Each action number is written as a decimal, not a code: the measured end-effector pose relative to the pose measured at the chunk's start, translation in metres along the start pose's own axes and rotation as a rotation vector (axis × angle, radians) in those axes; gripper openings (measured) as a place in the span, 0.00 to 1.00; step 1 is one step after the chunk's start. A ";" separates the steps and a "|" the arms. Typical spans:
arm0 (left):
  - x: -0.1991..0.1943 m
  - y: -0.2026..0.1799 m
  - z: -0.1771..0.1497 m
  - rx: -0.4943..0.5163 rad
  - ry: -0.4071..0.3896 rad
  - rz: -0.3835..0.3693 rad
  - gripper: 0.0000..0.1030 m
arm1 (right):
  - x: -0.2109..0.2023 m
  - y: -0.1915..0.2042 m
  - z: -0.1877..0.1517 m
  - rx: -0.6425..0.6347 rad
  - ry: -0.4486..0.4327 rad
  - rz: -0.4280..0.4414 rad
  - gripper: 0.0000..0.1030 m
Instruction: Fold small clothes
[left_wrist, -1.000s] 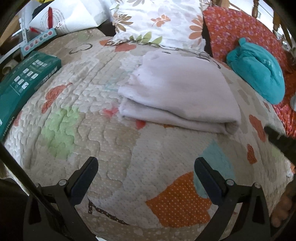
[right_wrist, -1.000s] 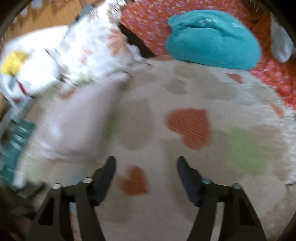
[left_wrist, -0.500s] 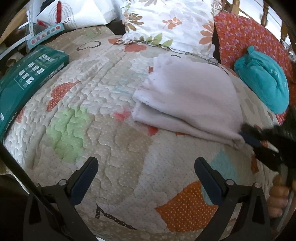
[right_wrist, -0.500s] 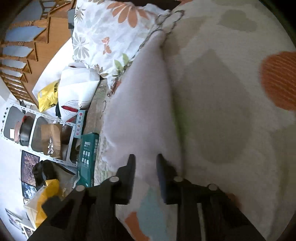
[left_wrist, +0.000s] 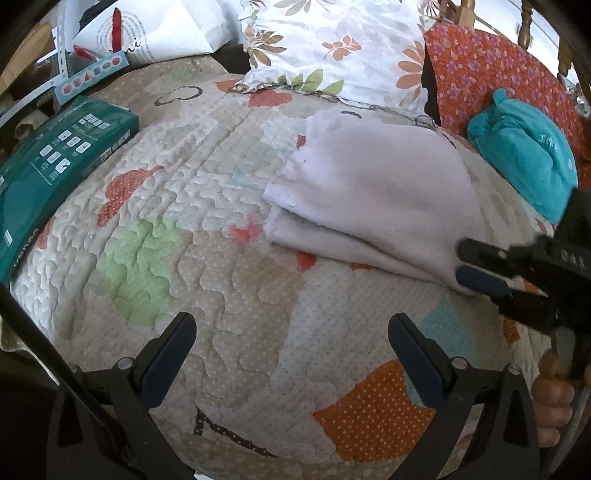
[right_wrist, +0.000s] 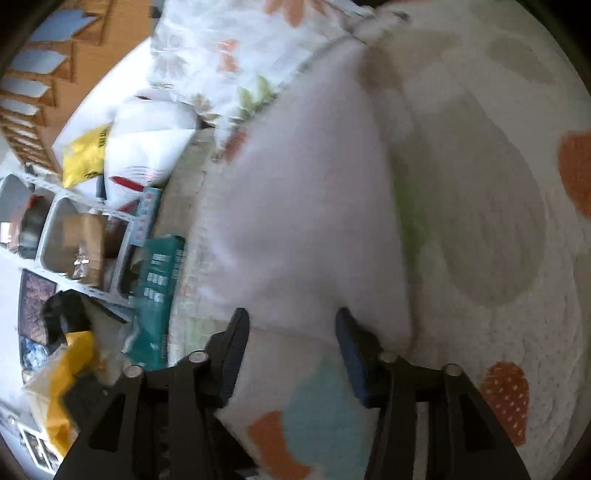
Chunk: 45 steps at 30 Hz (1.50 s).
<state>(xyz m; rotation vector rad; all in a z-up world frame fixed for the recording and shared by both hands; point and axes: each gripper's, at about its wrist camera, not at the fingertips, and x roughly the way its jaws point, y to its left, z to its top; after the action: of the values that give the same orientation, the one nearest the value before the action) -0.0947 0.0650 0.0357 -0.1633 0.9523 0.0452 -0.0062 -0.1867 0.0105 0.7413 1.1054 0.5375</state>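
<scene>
A pale pink folded cloth (left_wrist: 376, 199) lies on the quilted bedspread (left_wrist: 229, 280), toward the back right. It also shows in the right wrist view (right_wrist: 306, 221), blurred. My left gripper (left_wrist: 291, 343) is open and empty, hovering over the quilt in front of the cloth. My right gripper (right_wrist: 291, 332) is open with its fingertips at the cloth's near edge; in the left wrist view it (left_wrist: 469, 266) comes in from the right at the cloth's right corner. A rolled teal garment (left_wrist: 524, 151) lies at the far right.
A green box (left_wrist: 48, 170) lies on the left edge of the bed. A floral pillow (left_wrist: 332, 44) and an orange floral cushion (left_wrist: 491, 74) sit at the back. White bags (left_wrist: 147, 33) and shelves (right_wrist: 55, 229) stand beyond the bed's left side.
My right gripper swung in to the cloth's right corner, narrowed half a second ago, and now stands wider open. The left gripper drifted slightly left and stays open.
</scene>
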 end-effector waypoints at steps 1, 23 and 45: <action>-0.001 0.001 0.000 -0.003 -0.002 -0.003 1.00 | -0.008 0.001 -0.003 -0.013 -0.006 -0.014 0.42; 0.011 -0.029 -0.013 0.086 0.046 -0.012 1.00 | -0.073 0.001 -0.045 -0.266 -0.226 -0.579 0.70; 0.019 -0.029 -0.014 0.086 0.066 -0.015 1.00 | -0.065 0.015 -0.052 -0.374 -0.256 -0.668 0.75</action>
<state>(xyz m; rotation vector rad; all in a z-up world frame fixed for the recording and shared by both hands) -0.0914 0.0338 0.0158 -0.0924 1.0168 -0.0149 -0.0782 -0.2097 0.0473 0.0859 0.9058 0.0655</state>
